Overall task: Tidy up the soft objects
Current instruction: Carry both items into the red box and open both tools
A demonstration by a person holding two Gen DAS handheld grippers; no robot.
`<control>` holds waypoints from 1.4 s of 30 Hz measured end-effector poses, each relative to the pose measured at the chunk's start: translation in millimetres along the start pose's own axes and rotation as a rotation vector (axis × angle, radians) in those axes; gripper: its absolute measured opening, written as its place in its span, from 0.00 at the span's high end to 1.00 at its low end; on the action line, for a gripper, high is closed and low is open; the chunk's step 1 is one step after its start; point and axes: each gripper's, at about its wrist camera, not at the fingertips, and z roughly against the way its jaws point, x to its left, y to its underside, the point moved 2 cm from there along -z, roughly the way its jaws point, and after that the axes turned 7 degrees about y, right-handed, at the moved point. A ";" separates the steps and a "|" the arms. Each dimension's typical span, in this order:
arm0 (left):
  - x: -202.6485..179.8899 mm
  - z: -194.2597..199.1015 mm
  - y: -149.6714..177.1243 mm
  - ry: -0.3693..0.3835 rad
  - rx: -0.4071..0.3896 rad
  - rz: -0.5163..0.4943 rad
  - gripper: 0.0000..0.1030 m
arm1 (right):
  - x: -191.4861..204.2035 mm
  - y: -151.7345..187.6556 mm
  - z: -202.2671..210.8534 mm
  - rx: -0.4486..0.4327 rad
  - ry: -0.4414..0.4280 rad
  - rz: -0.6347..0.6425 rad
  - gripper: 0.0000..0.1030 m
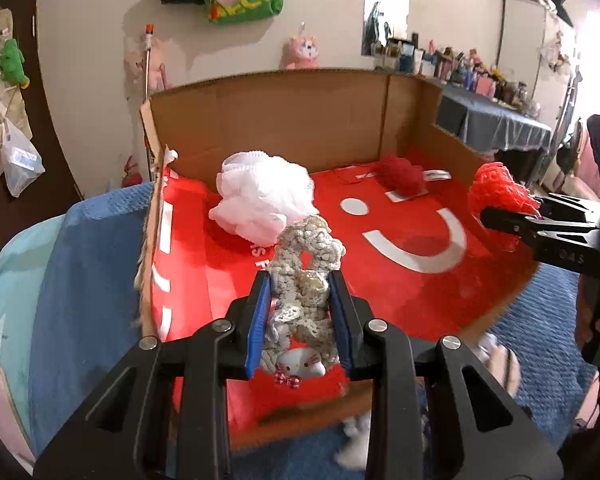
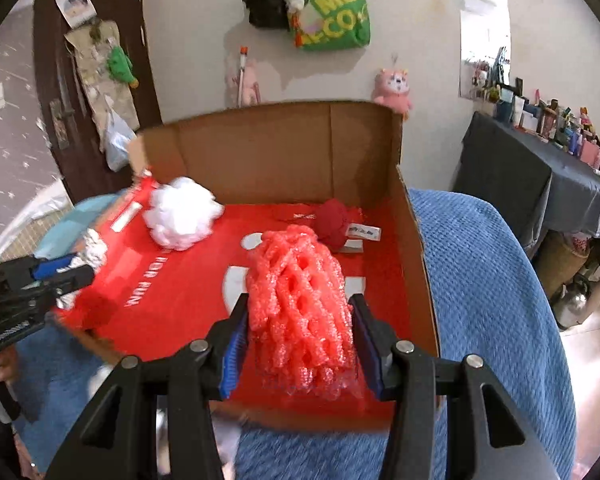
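Your left gripper [image 1: 300,280] hides much of the cream crocheted piece [image 1: 306,264] it is clamped on, and the small white cat charm [image 1: 300,365] low between the pads is partly cut off; your right gripper [image 2: 298,312] is clamped on a bunched red foam net [image 2: 300,292] whose lower end is blurred. Both loads hang over the open cardboard box [image 1: 276,120] on the blue blanket [image 2: 480,280]. Inside, on the red bag lining [image 1: 400,280] its floor, lie a white mesh puff [image 1: 266,200] at the back left and what looks like a dark red puff [image 1: 402,174] at the back right.
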 end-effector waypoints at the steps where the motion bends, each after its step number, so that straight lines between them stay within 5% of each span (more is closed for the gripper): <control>1: 2.4 -6.6 -2.9 -0.003 0.013 -0.002 0.74 | -0.4 -4.8 -10.0 0.022 0.003 0.008 0.51; 22: 20.7 -61.6 -11.8 -0.046 0.163 -0.013 0.73 | 12.3 -24.1 -84.9 0.232 0.065 0.152 0.50; 42: 22.0 -68.9 -8.8 -0.059 0.188 -0.006 0.72 | 16.4 -23.5 -89.8 0.259 0.078 0.189 0.49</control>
